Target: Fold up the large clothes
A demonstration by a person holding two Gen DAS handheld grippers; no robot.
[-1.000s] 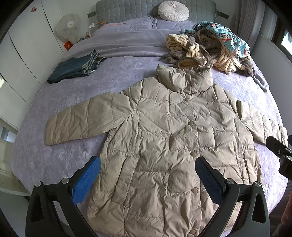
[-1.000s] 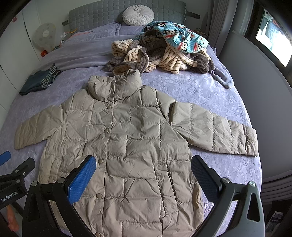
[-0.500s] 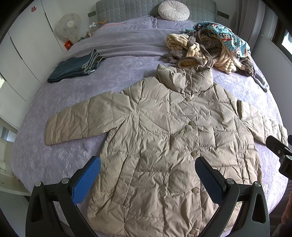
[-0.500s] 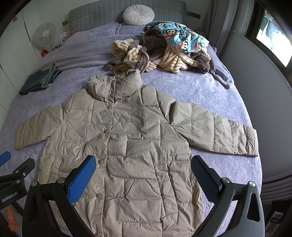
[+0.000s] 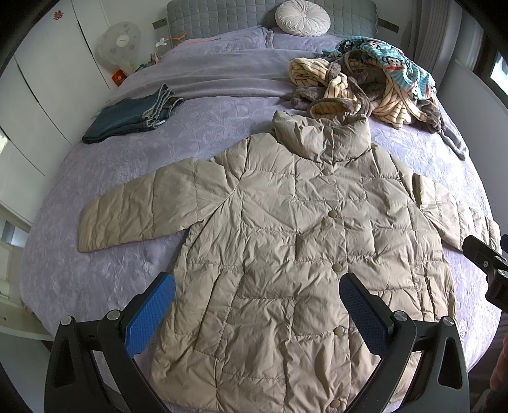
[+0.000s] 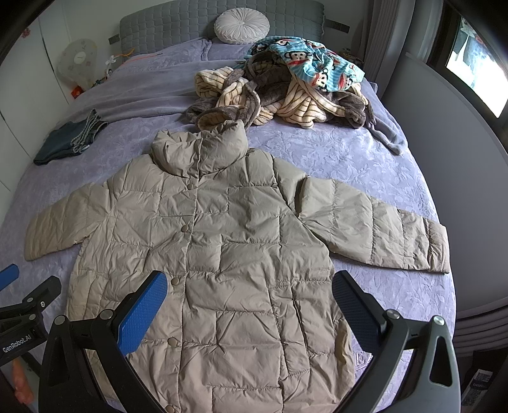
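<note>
Left wrist: jacket (image 5: 295, 241) flat on bed (image 5: 104, 276)

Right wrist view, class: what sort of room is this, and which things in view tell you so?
Most likely a bedroom at home. A large bed with a purple cover fills the view, a grey padded headboard and round white cushion stand behind it, and a beige puffer coat lies spread on it.

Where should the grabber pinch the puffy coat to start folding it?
Probably the cuff of a sleeve. The coat lies flat, buttoned, sleeves spread, so the right gripper could take the right sleeve's cuff from the outer side and carry it across the chest.
</note>
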